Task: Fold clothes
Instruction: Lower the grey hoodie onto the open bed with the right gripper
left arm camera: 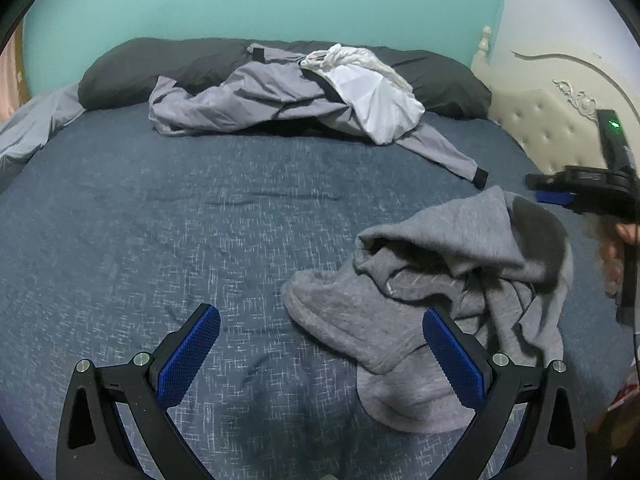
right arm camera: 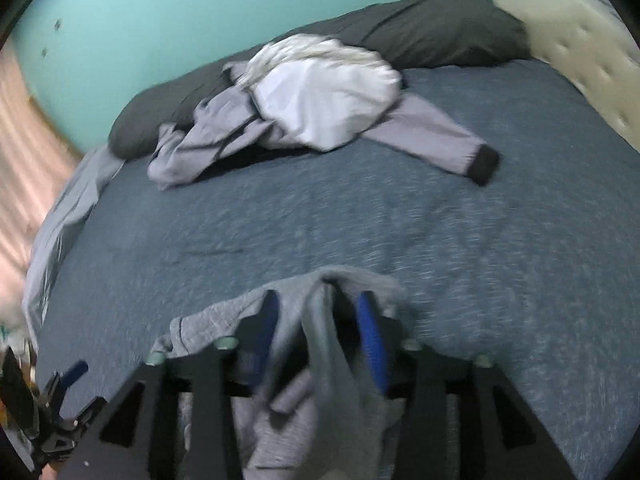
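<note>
Grey sweatshirt (left arm camera: 460,288) lies crumpled on the near right part of the bed (left arm camera: 200,220), one edge raised into a peak toward the right gripper (left arm camera: 554,196). The raised edge is consistent with being picked up there so the bunched body can hang free and open out; this is a judgement from its shape.

Right wrist view: the right gripper (right arm camera: 316,320) has a fold of the grey sweatshirt (right arm camera: 320,360) running up between its blue pads (right arm camera: 370,336). A gap is visible either side of the fold, and the frame is motion-blurred, so it cannot be told whether the fingers are clamped on the cloth or only straddling it.

Left gripper (left arm camera: 320,344): fingers spread wide, nothing between them, held low over the bed just beside the sweatshirt's near left edge. Its right pad (left arm camera: 452,356) overlaps the cloth in view; contact cannot be confirmed. The placement suggests it is lined up to take a second corner or hem, giving two hold points for spreading the garment flat.

Other laundry waits at the far side: a light grey jacket (left arm camera: 248,100) with black cuffs, one sleeve stretched toward the middle of the bed, and a white garment (left arm camera: 368,92) heaped on it, both against the dark pillows (left arm camera: 132,68). They sit well apart from the sweatshirt, leaving bare bedspread between as working area.

Task status, judged: early; nothing folded is visible.
</note>
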Action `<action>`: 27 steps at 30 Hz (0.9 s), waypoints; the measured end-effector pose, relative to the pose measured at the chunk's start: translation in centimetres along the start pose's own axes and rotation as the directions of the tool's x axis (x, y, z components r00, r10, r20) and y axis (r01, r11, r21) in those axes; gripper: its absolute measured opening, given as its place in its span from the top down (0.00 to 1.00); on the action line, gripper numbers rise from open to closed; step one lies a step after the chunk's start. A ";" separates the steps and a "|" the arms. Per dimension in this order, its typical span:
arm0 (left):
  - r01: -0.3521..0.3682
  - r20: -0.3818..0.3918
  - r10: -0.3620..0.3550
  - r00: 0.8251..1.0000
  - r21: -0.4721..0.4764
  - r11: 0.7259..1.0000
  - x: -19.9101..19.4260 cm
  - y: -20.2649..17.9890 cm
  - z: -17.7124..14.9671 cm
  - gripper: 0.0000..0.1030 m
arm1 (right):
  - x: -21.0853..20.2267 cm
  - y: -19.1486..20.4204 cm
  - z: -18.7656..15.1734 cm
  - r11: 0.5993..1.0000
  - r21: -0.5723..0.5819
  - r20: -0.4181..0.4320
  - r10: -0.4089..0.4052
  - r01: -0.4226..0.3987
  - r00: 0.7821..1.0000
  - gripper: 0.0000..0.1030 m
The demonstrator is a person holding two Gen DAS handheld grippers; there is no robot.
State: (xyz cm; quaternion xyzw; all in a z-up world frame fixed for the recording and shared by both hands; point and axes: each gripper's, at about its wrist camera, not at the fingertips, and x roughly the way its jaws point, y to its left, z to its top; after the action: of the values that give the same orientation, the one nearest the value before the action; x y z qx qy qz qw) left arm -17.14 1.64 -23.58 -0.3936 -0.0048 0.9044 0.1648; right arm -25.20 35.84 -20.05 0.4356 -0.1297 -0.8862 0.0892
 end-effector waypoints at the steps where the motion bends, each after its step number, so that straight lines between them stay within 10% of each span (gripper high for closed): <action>1: -0.003 -0.003 0.003 1.000 -0.001 1.000 0.2 0.0 0.0 0.00 | -0.4 -0.4 0.1 1.000 0.004 0.001 0.004 -0.004 1.000 0.52; 27: -0.066 -0.013 0.066 0.998 -0.003 0.998 0.7 2.1 0.1 0.00 | 3.6 11.9 -7.6 0.809 -0.577 -0.187 0.008 -0.116 0.982 0.52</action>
State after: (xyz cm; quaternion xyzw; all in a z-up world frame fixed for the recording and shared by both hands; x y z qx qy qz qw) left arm -18.32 -0.14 -24.31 -0.3998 0.0079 0.9067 0.1342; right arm -20.76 22.42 -23.52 0.4589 0.1433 -0.8378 0.2589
